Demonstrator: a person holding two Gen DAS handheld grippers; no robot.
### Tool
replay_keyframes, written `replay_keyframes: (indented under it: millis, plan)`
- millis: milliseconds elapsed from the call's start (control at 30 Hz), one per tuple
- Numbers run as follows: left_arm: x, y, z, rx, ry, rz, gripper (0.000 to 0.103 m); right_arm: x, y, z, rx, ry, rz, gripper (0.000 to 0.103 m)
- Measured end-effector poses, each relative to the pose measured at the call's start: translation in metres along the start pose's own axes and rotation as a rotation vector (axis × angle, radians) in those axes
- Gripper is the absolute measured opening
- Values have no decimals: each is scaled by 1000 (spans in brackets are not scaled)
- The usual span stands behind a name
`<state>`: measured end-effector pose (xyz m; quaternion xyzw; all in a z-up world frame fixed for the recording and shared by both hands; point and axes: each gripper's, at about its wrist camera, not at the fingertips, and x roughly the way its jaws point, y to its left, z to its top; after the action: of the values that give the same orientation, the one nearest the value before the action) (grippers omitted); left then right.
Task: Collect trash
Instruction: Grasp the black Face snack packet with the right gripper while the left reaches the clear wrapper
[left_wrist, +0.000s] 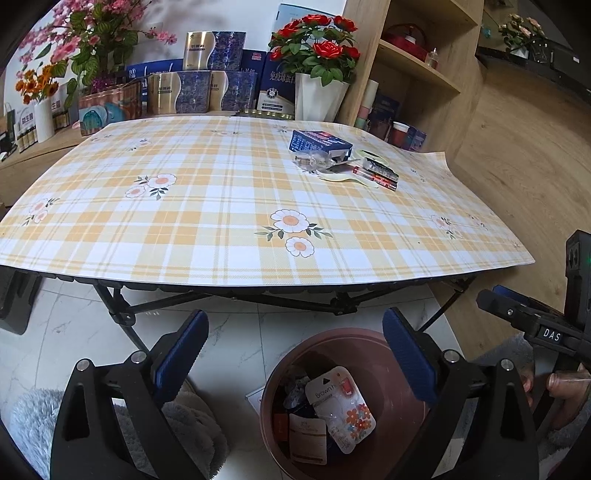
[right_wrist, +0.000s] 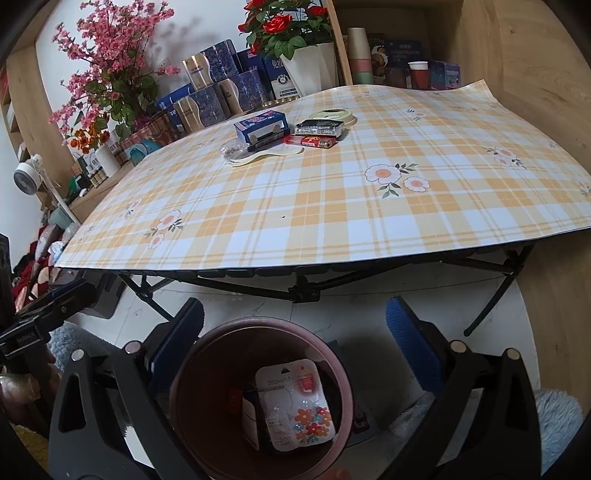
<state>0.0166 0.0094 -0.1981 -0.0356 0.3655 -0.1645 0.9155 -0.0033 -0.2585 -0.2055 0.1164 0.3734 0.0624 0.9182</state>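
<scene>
- Hovering over the brown bin (left_wrist: 343, 406), the left gripper (left_wrist: 295, 354) has its jaws spread and empty; a flowered card packet (left_wrist: 341, 406) lies in the bin just below and between them, so a drop looks done.
- The right gripper (right_wrist: 295, 343) is likewise spread and empty above the bin.
- Remaining trash (left_wrist: 340, 158) sits on the table (left_wrist: 221, 221), well beyond the jaws (next comes a reach forward).
- Only the right view shows the round lid (right_wrist: 332, 115) clearly.

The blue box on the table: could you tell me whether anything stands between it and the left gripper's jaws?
Nothing visible blocks the way. The left gripper hangs open and empty above the brown bin on the floor, and only bare checked tablecloth lies between it and the blue box, which sits among other trash.
</scene>
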Motion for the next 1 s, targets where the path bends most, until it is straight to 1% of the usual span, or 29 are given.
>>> replay_keyframes:
  millis: [133, 200, 300, 400, 600, 800, 1000]
  plan:
    - [-7, 5, 13, -14, -36, -6, 93, -2, -1, 6, 6, -16, 27, 97]
    - [-9, 8, 22, -24, -51, 5, 93, -3, 0, 13, -15, -35, 27, 97]
    - [-13, 14, 35, -32, -80, 23, 93, -1, 2, 25, -45, -25, 31, 97]
    - [-16, 18, 48, -39, -90, 2, 93, -4, 1, 38, -61, -25, 42, 97]
    - [-20, 22, 74, -11, -126, 13, 93, -7, -13, 63, -39, -29, -3, 97]
    - [-9, 29, 91, -27, -117, 15, 93, -3, -28, 79, -33, -35, -52, 97]
    - [9, 32, 103, -23, -93, 16, 93, 12, -39, 94, -62, -8, -60, 97]
